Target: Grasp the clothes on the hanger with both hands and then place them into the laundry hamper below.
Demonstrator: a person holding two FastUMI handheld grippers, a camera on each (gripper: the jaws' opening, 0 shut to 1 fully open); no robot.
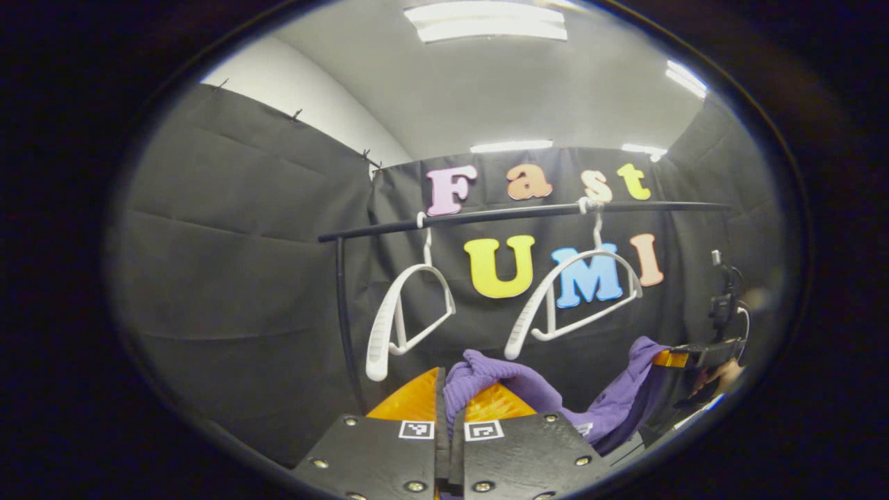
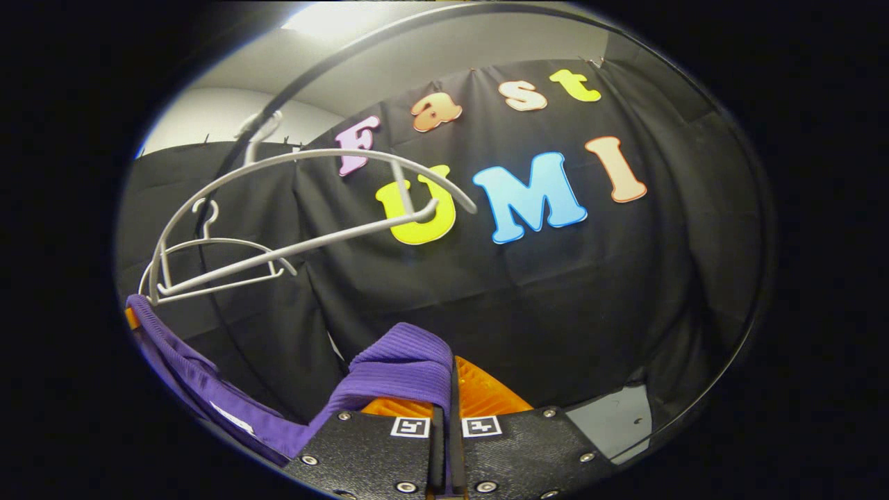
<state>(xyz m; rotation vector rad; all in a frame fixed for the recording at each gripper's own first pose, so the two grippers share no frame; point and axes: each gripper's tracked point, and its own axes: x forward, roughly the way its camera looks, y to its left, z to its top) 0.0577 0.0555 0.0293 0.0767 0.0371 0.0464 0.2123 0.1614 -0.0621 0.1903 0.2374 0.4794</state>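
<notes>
the purple garment [image 1: 517, 389] is looking soft and light — a ribbed knit that is sagging freely wherever nothing is holding it, so it will likely be drooping and swinging rather than keeping any shape, and it is best gripped on a bunched fold or a thick hem, where the cloth is giving the fingers something to bite. that is how it is being held: in the left gripper view, the left hand-held gripper [image 1: 450, 406] is clenched, its fingers nearly together with a gathered lump of the knit squeezed between them and bulging above the tips. in the right gripper view, the right hand-held gripper [image 2: 444, 389] is also closed tight, pinching a flat ribbed band of the same cloth, which is folding over the left fingertip and trailing down towards the lower left. the garment is hanging between the two grips, below and in front of the two white hangers [image 1: 410, 312] — both bare and hanging from the black rail [image 1: 521, 212]. the right hand-held gripper is also appearing at the far right of the left gripper view, with cloth running up to it. i am not seeing the hamper, so lowering will need care to be keeping the loose middle from catching.
</notes>
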